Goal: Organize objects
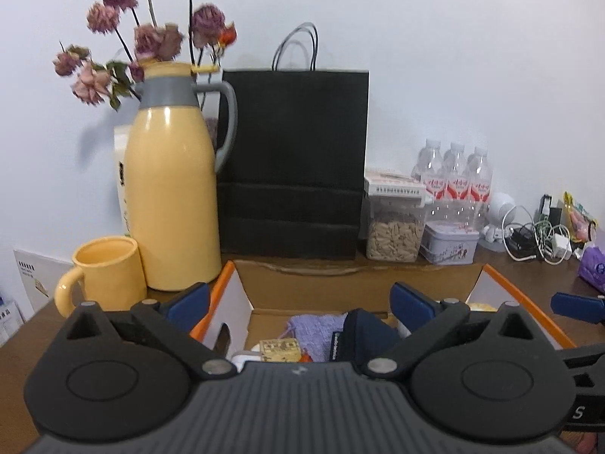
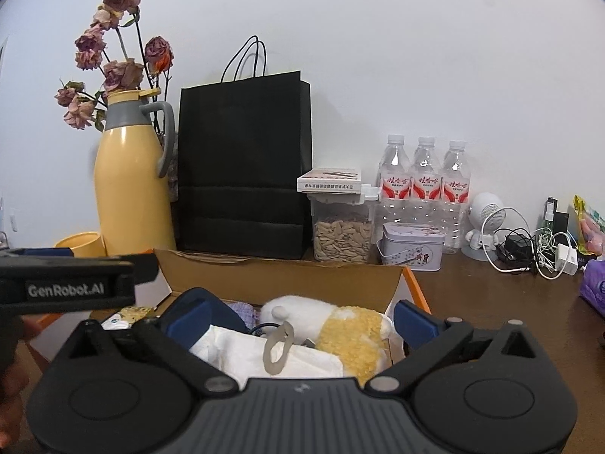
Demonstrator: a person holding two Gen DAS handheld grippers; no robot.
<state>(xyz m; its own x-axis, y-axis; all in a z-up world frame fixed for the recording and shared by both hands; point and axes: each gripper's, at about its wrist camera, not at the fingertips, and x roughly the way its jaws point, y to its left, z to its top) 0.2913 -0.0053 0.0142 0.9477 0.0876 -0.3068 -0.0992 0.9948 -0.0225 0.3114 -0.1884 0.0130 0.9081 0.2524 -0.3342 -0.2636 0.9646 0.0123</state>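
An open cardboard box with orange edges sits on the brown table, right under both grippers. In the left wrist view it holds a purple cloth, a dark blue pouch and a small printed carton. My left gripper hangs open above them, nothing between its blue pads. The right wrist view shows the box with a white and yellow plush toy and a white folded pack. Over these my right gripper is open and empty. The left gripper's body shows at the left.
Along the wall stand a yellow thermos with dried flowers, a yellow mug, a black paper bag, a jar of seeds, a tin, three water bottles and tangled chargers. A purple tissue pack lies at far right.
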